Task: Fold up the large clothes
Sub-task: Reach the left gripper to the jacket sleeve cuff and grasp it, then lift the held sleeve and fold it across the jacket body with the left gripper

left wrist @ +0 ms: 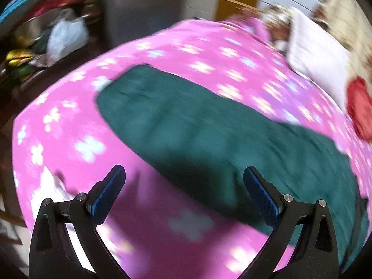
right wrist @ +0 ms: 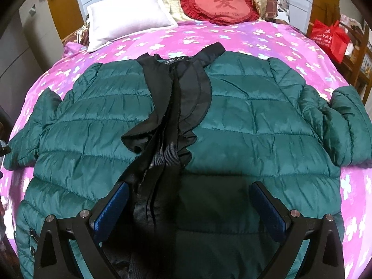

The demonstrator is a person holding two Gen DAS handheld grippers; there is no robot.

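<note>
A dark green quilted jacket [right wrist: 244, 116] lies spread flat, front up, on a pink flowered bedspread [right wrist: 255, 37], with black ruffled trim [right wrist: 176, 97] running down its middle and both sleeves out to the sides. My right gripper [right wrist: 188, 200] hovers open over the jacket's lower front, its blue pads either side of the black trim, holding nothing. In the blurred left wrist view the jacket [left wrist: 186, 127] stretches across the bedspread [left wrist: 69, 127]. My left gripper [left wrist: 183, 183] is open above the jacket's near edge, empty.
A white pillow [right wrist: 127, 14] and a red heart-shaped cushion [right wrist: 220, 3] rest at the head of the bed. A red bag [right wrist: 330, 38] stands on furniture to the right. Cluttered shelves with a white bag [left wrist: 65, 37] stand left of the bed.
</note>
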